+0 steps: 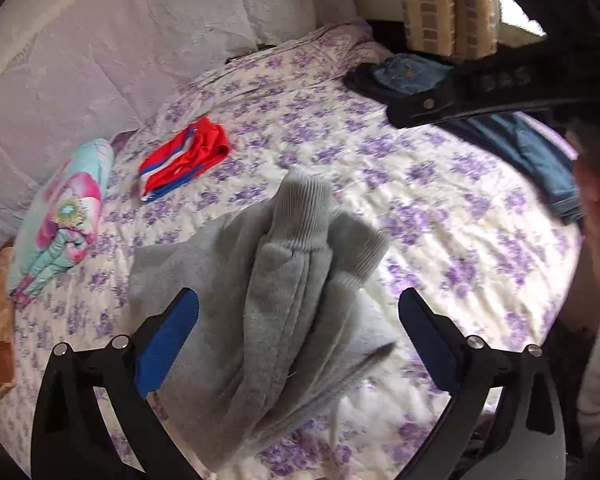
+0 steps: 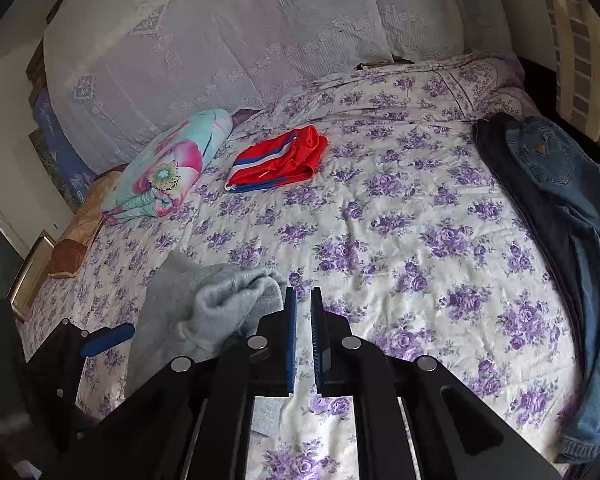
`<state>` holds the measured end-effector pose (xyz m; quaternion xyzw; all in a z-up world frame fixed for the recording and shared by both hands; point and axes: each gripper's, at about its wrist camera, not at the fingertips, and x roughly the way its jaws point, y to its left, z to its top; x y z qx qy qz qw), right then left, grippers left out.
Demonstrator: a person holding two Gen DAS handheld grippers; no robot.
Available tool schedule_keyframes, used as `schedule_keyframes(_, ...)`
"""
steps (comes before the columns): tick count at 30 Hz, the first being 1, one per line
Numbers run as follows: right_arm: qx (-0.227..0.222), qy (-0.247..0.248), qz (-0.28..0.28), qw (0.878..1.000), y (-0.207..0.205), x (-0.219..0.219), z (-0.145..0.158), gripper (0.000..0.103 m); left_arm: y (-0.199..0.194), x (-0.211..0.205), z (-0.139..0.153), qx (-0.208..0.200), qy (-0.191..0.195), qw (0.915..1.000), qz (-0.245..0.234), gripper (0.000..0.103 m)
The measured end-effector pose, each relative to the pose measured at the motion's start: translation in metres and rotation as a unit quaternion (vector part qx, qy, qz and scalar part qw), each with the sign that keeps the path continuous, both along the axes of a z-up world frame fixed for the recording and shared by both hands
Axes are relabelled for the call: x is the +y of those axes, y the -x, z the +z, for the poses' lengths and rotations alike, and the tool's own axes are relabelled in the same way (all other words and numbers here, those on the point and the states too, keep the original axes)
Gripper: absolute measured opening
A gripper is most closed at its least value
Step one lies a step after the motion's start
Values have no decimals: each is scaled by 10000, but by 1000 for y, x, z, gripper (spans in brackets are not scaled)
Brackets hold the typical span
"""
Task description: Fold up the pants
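Grey sweatpants (image 1: 268, 300) lie bunched on the floral bedspread (image 1: 440, 216), their ribbed cuffs pointing away from me. My left gripper (image 1: 298, 312) is open, its blue pads either side of the grey pile without holding it. In the right wrist view the grey pants (image 2: 220, 304) lie just left of my right gripper (image 2: 303, 300), whose jaws are nearly together with a thin empty gap. The left gripper's blue pad shows in the right wrist view (image 2: 108, 338) at lower left.
Folded red, white and blue shorts (image 2: 278, 160) lie mid-bed. A rolled floral blanket (image 2: 168, 168) sits at the left. Blue jeans on dark trousers (image 2: 556, 216) lie along the right edge. A lace-covered pillow stack (image 2: 240, 40) stands at the head.
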<state>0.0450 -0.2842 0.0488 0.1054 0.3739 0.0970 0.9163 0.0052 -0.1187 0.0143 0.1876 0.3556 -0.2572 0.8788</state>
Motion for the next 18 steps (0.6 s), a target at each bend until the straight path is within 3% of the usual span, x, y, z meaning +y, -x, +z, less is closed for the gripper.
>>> schedule_keyframes(2,-67,-49,124,9999,3,6,7,9,19,29,24,28,746,9961,-474,98)
schedule_keyframes(5,12,-224,590,9980,1,24,7,9,32,76,48,-140,1383,9895,-389,98)
schedule_keyframes(8,230,-208,1065,9938,-5,53,-2,9,30,117,61,-413,1536,9869,260,98)
schedule_keyframes(12,531,17,1385,9889,-15,85,-24,9,13,162,64,-339,1718,9804,899,98)
schedule_keyframes(18,1688,356,1352,9757,-32,102,-116,6,-3,191,39,137,1757,9748,1365,98)
